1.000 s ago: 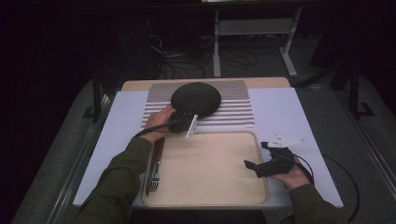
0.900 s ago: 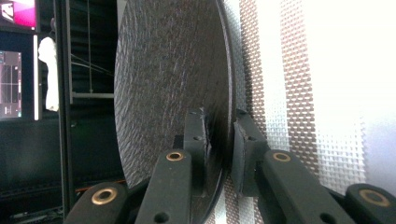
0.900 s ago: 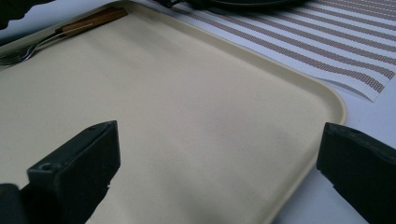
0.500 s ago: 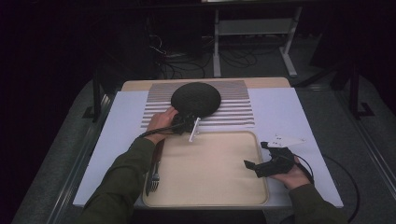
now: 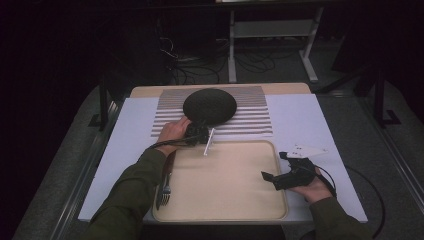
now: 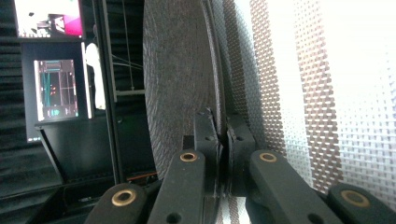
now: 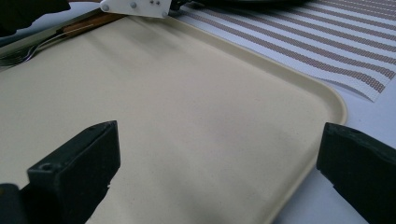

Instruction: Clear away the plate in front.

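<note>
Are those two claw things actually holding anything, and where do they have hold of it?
The left gripper pinches the dark round plate by its near rim. The right gripper holds nothing, jaws wide.

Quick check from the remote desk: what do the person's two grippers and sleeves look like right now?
Both sleeves are dark olive green. Each hand carries a black two-jaw gripper: the left gripper has blocky black jaws on black link arms with brass-coloured pivot rivets, the right gripper has square black jaws. A pale grey three-cornered plate tops the right one, and a black cable trails from it.
</note>
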`<state>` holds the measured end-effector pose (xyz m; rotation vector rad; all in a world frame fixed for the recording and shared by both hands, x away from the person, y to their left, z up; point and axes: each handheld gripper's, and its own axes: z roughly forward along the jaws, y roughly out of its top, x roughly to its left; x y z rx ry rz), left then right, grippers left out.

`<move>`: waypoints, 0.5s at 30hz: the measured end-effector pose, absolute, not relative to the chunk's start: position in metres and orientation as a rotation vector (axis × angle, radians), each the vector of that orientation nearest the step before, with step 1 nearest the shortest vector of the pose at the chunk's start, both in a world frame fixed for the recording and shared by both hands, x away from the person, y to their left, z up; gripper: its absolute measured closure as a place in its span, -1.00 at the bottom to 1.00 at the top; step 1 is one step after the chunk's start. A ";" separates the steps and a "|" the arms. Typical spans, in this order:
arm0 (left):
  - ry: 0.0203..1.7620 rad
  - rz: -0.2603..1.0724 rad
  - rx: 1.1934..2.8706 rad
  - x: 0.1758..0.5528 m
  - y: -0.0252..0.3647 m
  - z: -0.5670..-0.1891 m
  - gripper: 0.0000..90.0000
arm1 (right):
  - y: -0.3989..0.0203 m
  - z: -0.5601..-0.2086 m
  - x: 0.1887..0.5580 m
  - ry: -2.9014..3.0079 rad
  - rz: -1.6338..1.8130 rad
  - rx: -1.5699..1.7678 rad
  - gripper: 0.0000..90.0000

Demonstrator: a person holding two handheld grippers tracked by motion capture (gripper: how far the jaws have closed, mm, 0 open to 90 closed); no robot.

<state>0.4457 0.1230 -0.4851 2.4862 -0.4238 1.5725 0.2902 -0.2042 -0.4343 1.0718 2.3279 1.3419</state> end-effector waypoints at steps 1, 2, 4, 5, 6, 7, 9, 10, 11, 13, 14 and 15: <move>-0.428 1.574 2.490 0.445 0.123 -0.485 0.93 | -0.204 -0.434 0.290 2.327 1.342 1.073 -1.00; -0.434 1.578 2.494 0.444 0.123 -0.484 0.93 | -0.205 -0.434 0.290 2.326 1.343 1.074 -1.00; -0.452 1.579 2.496 0.441 0.123 -0.483 0.93 | -0.205 -0.434 0.290 2.326 1.341 1.073 -1.00; -0.459 1.585 2.494 0.440 0.124 -0.482 0.93 | -0.205 -0.435 0.290 2.326 1.342 1.075 -1.00; -0.467 1.591 2.494 0.438 0.124 -0.481 0.93 | -0.205 -0.434 0.290 2.326 1.341 1.078 -1.00; -0.472 1.590 2.495 0.435 0.124 -0.478 0.93 | -0.206 -0.435 0.290 2.324 1.341 1.078 -1.00; -0.474 1.595 2.488 0.430 0.124 -0.472 0.93 | -0.206 -0.434 0.290 2.320 1.343 1.077 -1.00; -0.476 1.602 2.481 0.426 0.125 -0.469 0.93 | -0.206 -0.434 0.290 2.319 1.343 1.077 -1.00; -0.479 1.610 2.474 0.423 0.125 -0.466 0.93 | -0.206 -0.434 0.290 2.318 1.342 1.078 -1.00; -0.478 1.617 2.459 0.414 0.127 -0.460 0.93 | -0.206 -0.434 0.290 2.317 1.342 1.080 -1.00; -0.479 1.620 2.456 0.410 0.128 -0.456 0.93 | -0.206 -0.434 0.290 2.316 1.341 1.079 -1.00; -0.482 1.625 2.453 0.405 0.129 -0.453 0.93 | -0.206 -0.434 0.290 2.316 1.341 1.080 -1.00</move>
